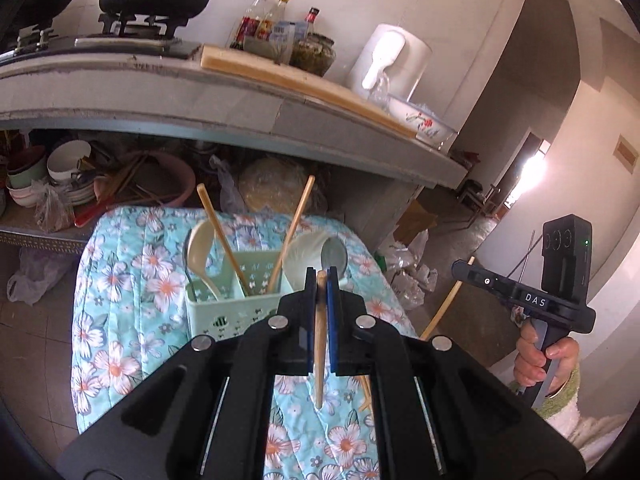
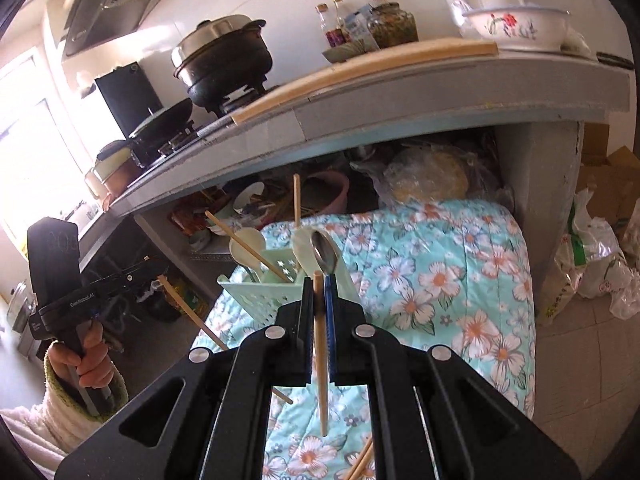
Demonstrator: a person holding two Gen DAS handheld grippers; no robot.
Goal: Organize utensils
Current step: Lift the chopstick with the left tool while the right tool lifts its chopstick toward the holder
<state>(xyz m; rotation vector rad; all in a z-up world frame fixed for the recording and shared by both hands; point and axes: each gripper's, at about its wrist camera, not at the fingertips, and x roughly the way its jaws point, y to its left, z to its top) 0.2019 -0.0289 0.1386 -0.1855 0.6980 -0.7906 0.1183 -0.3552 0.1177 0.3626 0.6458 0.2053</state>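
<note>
Here, left gripper [image 1: 321,280] clamped on a wooden chopstick [image 1: 319,344], right gripper [image 2: 319,286] clamped on another chopstick [image 2: 321,360], both held above the floral cloth [image 1: 132,280], green utensil basket [image 1: 224,304] at eleven o'clock of each, holding spoons [image 1: 200,252] and chopsticks.

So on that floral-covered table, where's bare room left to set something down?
Free: the floral cloth right of the green utensil basket, out to the table's edge. Also the strip left of the basket in the left wrist view. Crowded: the basket itself, and the near end, where a loose chopstick lies under both shut grippers.
</note>
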